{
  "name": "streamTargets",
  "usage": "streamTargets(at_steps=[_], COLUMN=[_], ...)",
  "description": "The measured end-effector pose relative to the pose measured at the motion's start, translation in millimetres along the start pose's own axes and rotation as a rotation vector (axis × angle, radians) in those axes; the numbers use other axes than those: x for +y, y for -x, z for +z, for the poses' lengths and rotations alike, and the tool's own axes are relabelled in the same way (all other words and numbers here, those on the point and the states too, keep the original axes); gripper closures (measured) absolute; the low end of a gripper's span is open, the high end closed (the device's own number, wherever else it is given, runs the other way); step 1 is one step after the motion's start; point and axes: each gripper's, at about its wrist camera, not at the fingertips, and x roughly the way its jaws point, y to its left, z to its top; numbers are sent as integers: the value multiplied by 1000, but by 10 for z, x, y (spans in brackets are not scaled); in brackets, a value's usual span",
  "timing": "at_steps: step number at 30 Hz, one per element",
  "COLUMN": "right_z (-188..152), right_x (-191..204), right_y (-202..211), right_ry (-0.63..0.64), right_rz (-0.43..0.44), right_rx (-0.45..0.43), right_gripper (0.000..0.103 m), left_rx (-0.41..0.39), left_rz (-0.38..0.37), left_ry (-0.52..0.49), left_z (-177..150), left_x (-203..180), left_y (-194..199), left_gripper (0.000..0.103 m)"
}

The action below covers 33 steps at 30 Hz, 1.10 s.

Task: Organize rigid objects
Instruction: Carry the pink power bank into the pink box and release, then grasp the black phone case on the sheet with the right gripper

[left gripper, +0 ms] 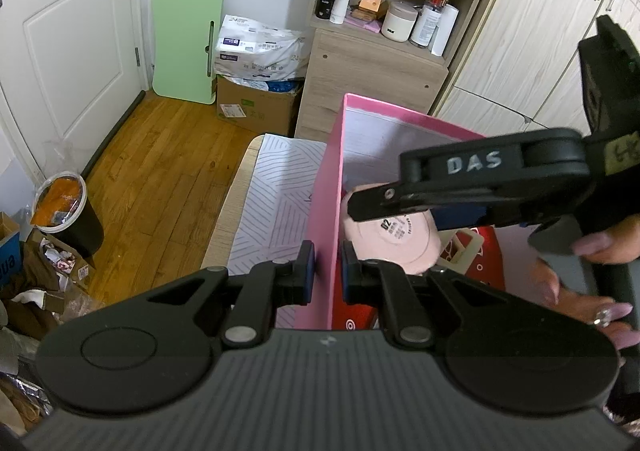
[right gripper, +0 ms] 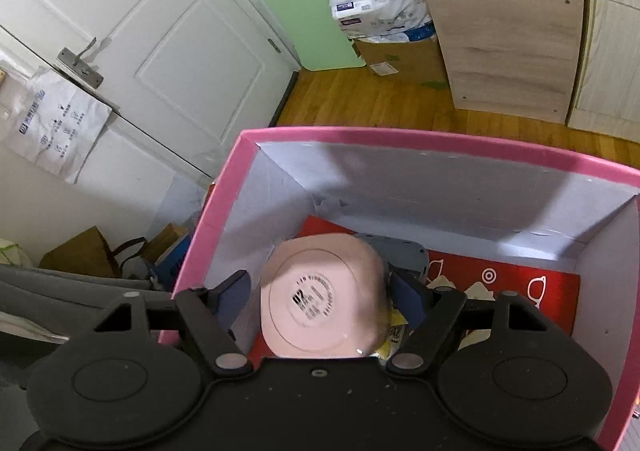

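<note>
The pale pink, rounded-square ceramic dish [right gripper: 320,299], base outward with a printed round mark on it, hangs inside the tall pink cardboard box [right gripper: 400,139] with white inner walls, low in its left half. We see our right gripper [right gripper: 320,293] with one blue-padded finger on each side of the dish, and the dish fills the span between them; whether the pads press on its edges we cannot tell for certain, though nothing else appears to bear it. Below the dish lie a red printed sheet [right gripper: 552,287] with white spectacle drawings, a grey rounded object [right gripper: 404,255] and some yellow-and-white paper scraps [right gripper: 394,325]. In the left wrist view, our left gripper [left gripper: 327,265] straddles the near left wall of the pink box [left gripper: 326,211], one blue pad outside and one inside, set narrowly; a sliver of gap seems to show at each pad, so we cannot tell whether it is clamped. There the right gripper [left gripper: 360,207] reaches in from the right above the pink dish [left gripper: 390,245], and a hand [left gripper: 588,271] with lilac nails holds its handle. The box stands on a striped white cloth [left gripper: 276,195] beside a wooden floor [left gripper: 160,171].
</note>
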Motion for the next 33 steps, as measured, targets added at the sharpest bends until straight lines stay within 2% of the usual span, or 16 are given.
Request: streamTargets(at_steps=[6,8,12,17,22,24,27,33], right_z=[-21,-29,-138,-373,-713,-843,-1003,-1254], right_x=[-7,13,-36,-207,-488,-571,-723,-1028], right_y=[298,441,963,1508,1866,1936,1985,1849], right_ry=[36,65,123,144,135,132,117,88], right_rz=[11,-10,-46,-51,10,-18,-83,-196], right_rx=[-56,-89,-235,-328,-464,-521,-560,-565], right_gripper=[21,21,21,21,20,20,20,20], left_rx=[0,0,0,0,-1,-3,-5,-3], left_rz=[1,-2,-7,-8,6,17,29,43], left_ry=[-1,1,7,11,-4,-19,-38,-57], left_z=[-1,-4,-5,-8,-4,-8,-11,8], left_x=[4,11,32,32,7,-26,-57,-89], left_y=[5,10,8,12,8,10,13,11], left_gripper=[93,93,93,93,93,93,93,92])
